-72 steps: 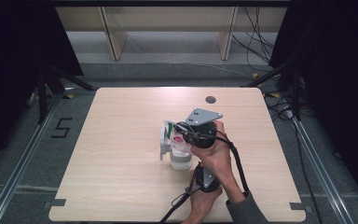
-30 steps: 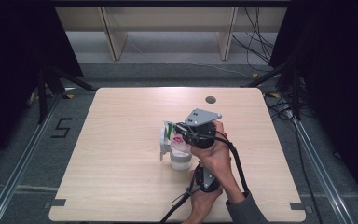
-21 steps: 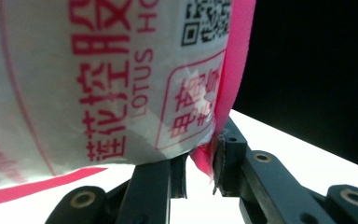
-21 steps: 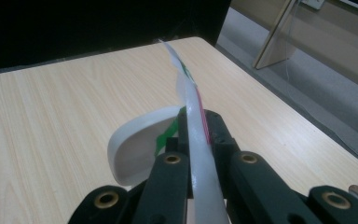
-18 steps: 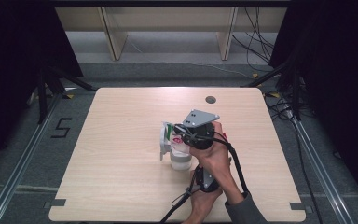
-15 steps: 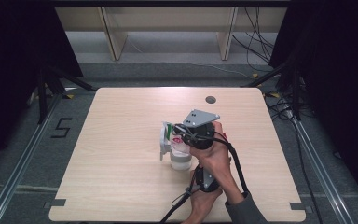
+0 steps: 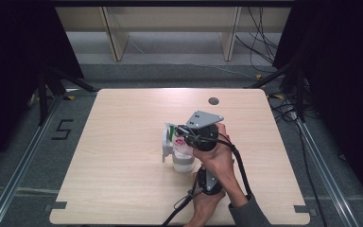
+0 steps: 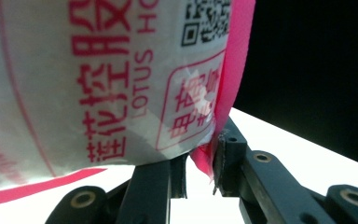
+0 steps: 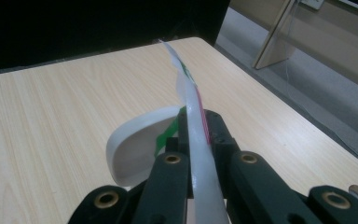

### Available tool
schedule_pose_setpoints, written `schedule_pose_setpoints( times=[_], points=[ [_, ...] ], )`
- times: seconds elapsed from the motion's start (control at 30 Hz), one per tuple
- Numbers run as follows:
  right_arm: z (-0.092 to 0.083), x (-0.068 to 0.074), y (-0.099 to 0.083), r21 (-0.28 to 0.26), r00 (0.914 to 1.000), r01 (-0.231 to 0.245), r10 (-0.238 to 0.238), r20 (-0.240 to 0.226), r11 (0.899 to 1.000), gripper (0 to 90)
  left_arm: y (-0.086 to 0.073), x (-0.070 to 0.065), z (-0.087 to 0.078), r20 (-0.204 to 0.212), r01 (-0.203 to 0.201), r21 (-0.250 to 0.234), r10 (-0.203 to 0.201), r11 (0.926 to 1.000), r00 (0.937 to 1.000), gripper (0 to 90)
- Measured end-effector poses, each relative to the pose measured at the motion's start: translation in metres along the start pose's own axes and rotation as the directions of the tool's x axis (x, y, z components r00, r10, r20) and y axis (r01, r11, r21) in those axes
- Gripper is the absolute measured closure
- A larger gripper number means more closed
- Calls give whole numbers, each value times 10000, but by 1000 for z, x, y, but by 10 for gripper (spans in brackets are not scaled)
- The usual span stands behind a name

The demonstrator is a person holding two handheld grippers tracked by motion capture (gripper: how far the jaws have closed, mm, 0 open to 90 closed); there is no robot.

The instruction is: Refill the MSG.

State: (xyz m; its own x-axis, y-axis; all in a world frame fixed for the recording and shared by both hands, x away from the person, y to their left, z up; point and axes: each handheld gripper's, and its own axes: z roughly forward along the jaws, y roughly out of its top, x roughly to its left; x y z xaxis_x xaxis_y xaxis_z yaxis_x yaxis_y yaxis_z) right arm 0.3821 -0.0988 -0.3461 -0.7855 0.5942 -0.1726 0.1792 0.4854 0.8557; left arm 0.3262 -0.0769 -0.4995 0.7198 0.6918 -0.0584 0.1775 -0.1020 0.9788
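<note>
High view: the wooden table (image 7: pixel 123 179) spreads under my hands, and near its middle stands a white cup (image 7: pixel 183 160) wrapped in a printed pink-and-white label (image 8: pixel 121 79). My right gripper (image 7: pixel 185 137), topped by its grey plate, hangs over the cup's top, and my left gripper (image 7: pixel 199 176) comes at the cup from the near side. In the left gripper view, my jaws pinch the pink edge of the label low on the cup. In the right gripper view, my jaws are clamped on a thin white lid film (image 9: pixel 196 112) that rises on edge above the table.
</note>
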Motion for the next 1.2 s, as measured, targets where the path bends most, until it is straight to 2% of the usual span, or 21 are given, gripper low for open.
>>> schedule_pose_setpoints(
  times=[0.03,0.1,0.27,0.3,0.33,0.37,0.43,1.0,1.07,1.2],
  points=[
    [0,-1,0,4,9999,97,-97,28,10000,877,1,2,-1,-248,-436,4,436,9990,9987,771],
    [0,1,0,7,10000,32,-32,52,10000,878,1,2,-1,-268,-470,-20,470,9989,9985,770],
    [0,2,1,123,9999,-108,109,-104,9999,877,1,3,-1,-252,-443,-48,441,9990,9987,770],
    [0,2,0,104,10000,-53,53,6,9999,877,1,3,-1,-263,-405,-52,403,9992,9988,771],
    [1,1,0,9,9997,235,-235,-39,9997,877,1,3,0,-268,-366,-53,364,9993,9990,771],
    [2,0,0,0,9997,257,-257,-61,9997,877,1,3,-1,-262,-379,-53,378,9993,9989,771],
    [1,2,0,84,9998,141,-140,-106,9999,877,1,3,-1,-263,-429,-50,427,9991,9987,771],
    [1,0,0,-13,9997,227,-227,-58,9997,877,0,2,0,-275,-411,-68,409,9991,9988,770],
    [2,1,0,41,9999,40,-40,-106,10000,877,0,2,0,-280,-398,-50,397,9992,9988,771],
    [2,0,0,-16,9997,218,-218,-51,9998,877,0,2,0,-271,-380,-63,378,9993,9989,770]
  ],
)
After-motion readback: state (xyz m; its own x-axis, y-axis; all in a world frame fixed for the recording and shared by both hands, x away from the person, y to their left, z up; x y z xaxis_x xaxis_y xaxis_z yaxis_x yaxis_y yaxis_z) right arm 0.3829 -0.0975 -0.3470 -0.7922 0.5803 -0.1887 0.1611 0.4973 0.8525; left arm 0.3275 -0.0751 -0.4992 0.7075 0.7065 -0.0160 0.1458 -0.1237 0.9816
